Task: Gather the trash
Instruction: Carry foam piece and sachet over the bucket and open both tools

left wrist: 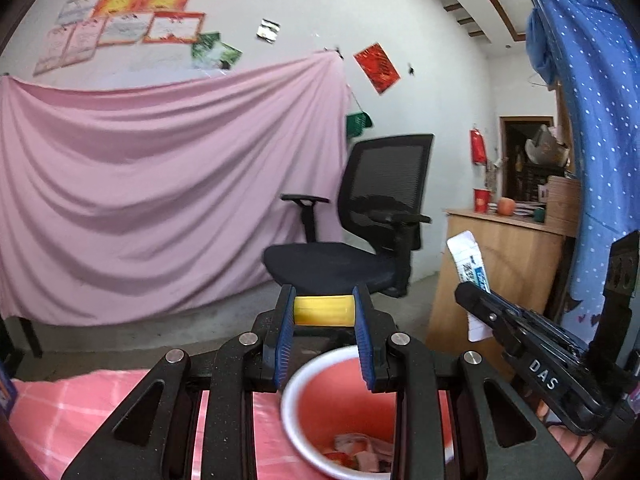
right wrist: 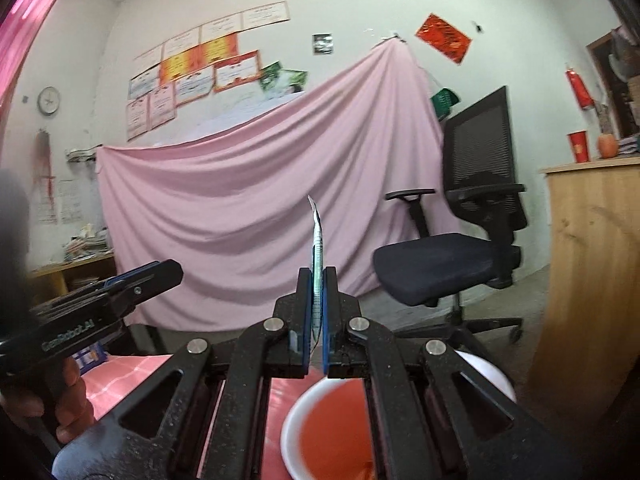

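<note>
You have a yellow block [left wrist: 323, 311] clamped crosswise at centre frame. Your flat white-and-blue wrapper [right wrist: 317, 264] stands upright, edge-on, at centre. The red bucket [left wrist: 340, 408] with white rim sits at bottom centre, scraps inside.
</note>
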Demonstrator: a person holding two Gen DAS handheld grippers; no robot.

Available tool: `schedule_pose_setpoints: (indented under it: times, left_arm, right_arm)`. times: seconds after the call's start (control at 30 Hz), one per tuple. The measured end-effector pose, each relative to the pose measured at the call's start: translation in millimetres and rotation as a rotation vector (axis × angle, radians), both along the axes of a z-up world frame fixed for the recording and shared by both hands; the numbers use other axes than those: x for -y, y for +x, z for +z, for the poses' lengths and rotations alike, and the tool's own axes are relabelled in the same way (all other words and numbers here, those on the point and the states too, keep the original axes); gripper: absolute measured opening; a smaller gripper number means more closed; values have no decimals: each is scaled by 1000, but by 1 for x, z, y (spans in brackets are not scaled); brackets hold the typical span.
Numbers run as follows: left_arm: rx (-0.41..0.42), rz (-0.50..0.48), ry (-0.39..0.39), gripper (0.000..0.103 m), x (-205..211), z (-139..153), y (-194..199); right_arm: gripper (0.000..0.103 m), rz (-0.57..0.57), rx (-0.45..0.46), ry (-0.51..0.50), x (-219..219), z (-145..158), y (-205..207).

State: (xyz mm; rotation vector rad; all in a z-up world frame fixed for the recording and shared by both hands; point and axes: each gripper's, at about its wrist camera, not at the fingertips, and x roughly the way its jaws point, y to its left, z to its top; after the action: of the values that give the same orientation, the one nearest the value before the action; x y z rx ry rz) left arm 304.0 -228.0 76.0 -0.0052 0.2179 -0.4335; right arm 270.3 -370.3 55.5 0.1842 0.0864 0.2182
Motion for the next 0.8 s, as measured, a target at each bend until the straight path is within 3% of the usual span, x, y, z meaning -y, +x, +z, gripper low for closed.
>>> schedule_pose_setpoints:
  times: [0.47, 0.8]
  left_arm:
    - [-170, -44, 36, 25, 48, -27, 19]
    - [-382, -64, 63, 24, 54, -57, 47]
  right_arm:
    - [25, -74, -171, 96, 54, -24, 21]
    - [25, -64, -409, 79, 58, -57, 56]
